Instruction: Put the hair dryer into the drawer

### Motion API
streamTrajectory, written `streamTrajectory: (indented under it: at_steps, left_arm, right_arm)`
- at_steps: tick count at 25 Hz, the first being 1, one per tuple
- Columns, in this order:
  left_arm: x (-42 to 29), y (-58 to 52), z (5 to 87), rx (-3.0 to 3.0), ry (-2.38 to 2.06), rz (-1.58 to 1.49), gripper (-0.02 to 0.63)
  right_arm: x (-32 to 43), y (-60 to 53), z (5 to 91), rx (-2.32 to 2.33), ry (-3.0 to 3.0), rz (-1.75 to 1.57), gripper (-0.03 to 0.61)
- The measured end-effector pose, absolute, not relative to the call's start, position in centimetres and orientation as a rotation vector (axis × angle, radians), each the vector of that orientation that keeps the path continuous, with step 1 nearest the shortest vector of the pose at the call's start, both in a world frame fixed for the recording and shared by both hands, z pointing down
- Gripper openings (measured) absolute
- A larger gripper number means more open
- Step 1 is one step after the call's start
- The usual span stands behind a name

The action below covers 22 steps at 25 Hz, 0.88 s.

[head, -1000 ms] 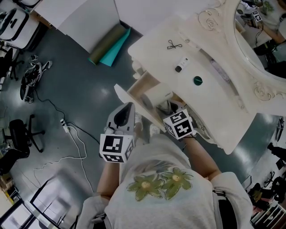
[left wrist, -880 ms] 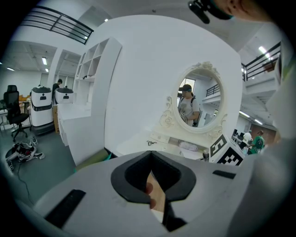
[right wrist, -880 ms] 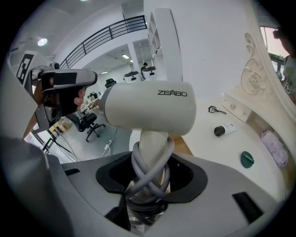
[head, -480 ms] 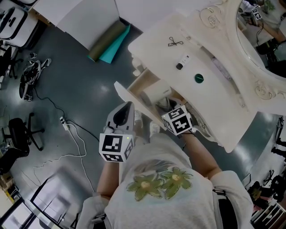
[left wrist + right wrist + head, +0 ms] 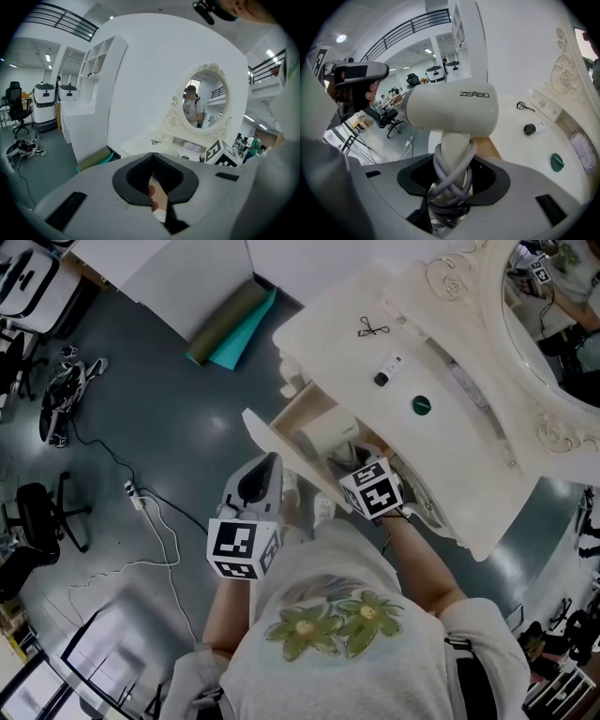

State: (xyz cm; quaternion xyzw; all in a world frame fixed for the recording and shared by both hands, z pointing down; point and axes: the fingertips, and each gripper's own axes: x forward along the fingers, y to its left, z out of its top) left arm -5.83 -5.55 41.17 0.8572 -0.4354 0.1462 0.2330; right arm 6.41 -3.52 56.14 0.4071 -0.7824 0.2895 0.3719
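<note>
R: your right gripper (image 5: 450, 183) clamps the dryer (image 5: 450, 110) by its cord-wrapped handle, over the open drawer (image 5: 277, 452) | L: your left gripper (image 5: 152, 161) is closed and empty, beside the drawer front

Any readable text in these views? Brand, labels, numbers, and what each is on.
"ZEABO": on the barrel of the hair dryer, whose handle sits in the right claw.
Label on the small bottle: too small to read.
Marker cube: a square pattern only, no letters or numbers.
</note>
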Motion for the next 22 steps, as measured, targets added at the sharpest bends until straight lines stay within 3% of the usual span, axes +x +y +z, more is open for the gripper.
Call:
streamTrajectory:
  at_steps: [22]
  left_arm:
    - [-6.7, -6.5, 41.7, 2.311, -1.2, 0.399, 0.011]
  right_arm:
    - [6.5, -4.2, 59.1, 1.002, -1.95, 0.795, 0.204]
